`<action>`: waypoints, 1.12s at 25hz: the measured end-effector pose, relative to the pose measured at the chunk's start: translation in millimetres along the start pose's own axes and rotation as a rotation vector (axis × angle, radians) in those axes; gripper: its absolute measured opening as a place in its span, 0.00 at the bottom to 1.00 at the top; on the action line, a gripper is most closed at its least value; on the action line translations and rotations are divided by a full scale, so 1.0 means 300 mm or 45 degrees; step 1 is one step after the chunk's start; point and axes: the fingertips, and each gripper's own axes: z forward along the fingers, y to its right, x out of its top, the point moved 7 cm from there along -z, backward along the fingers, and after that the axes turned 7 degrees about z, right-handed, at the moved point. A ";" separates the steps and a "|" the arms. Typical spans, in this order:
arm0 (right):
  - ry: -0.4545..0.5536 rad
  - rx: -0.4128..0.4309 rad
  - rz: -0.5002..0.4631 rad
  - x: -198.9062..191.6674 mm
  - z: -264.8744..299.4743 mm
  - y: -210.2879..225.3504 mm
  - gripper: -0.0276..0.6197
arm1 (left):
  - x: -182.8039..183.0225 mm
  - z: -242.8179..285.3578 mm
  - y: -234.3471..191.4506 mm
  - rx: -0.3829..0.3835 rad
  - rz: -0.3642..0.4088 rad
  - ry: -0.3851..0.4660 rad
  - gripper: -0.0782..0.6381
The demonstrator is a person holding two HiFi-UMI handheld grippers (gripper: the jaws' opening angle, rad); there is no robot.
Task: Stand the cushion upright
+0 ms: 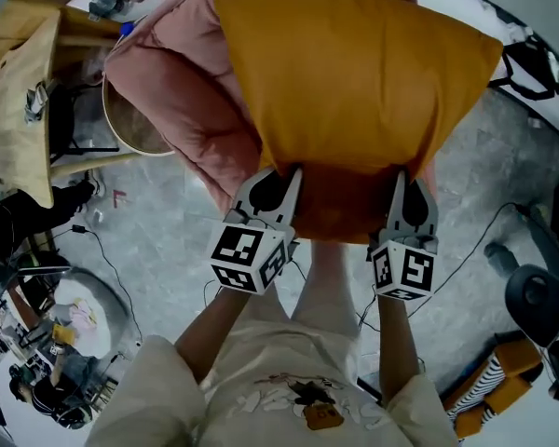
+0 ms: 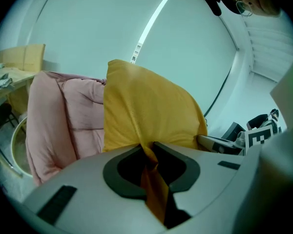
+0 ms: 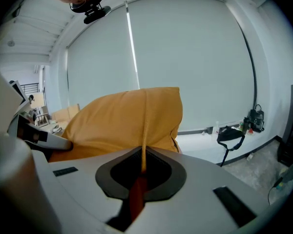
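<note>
Floor grey, mottled. Left gripper and right gripper both clamp cushion edge. Quilt shows in left gripper view, not right's.

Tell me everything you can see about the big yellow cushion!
The cushion is mustard yellow, plump and squarish. Its plain fabric looks soft, and it has pointed corners and a seam along its edge. It rests against a pink quilted pad. The left gripper and the right gripper each pinch its near edge, and the fabric bunches up between their closed jaws.
</note>
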 end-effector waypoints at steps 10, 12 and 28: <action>0.034 0.175 -0.112 0.111 0.156 -0.128 0.09 | 0.069 -0.053 -0.118 0.163 -0.092 0.128 0.19; 0.040 0.201 -0.134 0.126 0.186 -0.157 0.09 | 0.076 -0.061 -0.144 0.192 -0.106 0.147 0.19; 0.136 0.323 -0.234 0.250 0.461 -0.325 0.09 | 0.213 -0.044 -0.327 0.353 -0.131 0.325 0.18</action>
